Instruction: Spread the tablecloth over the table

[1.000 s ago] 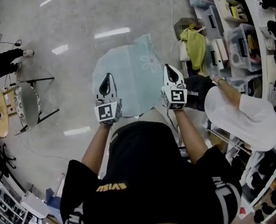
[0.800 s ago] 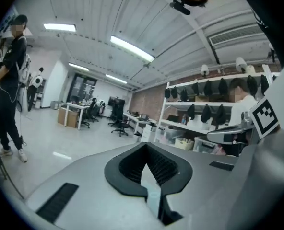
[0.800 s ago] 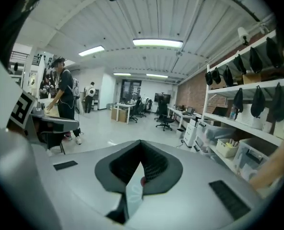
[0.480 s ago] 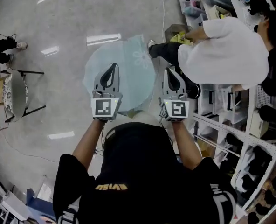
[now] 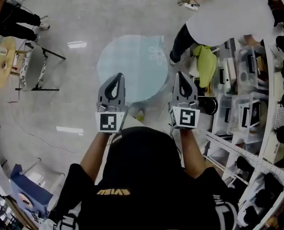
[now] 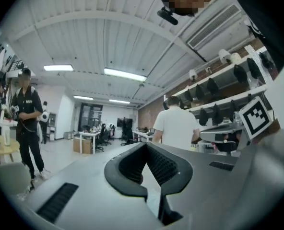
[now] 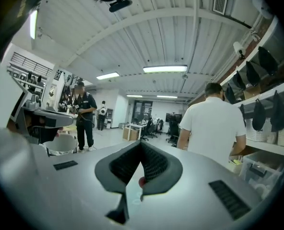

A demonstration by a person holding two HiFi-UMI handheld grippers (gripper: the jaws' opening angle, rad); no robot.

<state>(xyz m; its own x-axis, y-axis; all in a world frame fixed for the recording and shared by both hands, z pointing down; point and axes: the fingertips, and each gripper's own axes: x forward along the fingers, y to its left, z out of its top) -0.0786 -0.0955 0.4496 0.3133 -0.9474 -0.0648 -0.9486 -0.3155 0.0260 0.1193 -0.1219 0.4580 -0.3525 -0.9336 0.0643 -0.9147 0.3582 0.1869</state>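
Left gripper (image 5: 116,78): shut, thin pale edge of tablecloth (image 5: 132,63) pinched between its pads
Right gripper (image 5: 182,76): shut the same way on the near edge
Tablecloth: pale blue round sheet, spread out ahead of both grippers
Done: apparently most of the cloth draped over the table, itself hidden beneath
Left: probably lowering the near edge, letting go, smoothing

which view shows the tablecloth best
The head view: nearly all of the pale blue tablecloth shows from above. Each gripper view shows only a pale sliver of it between its shut jaws.
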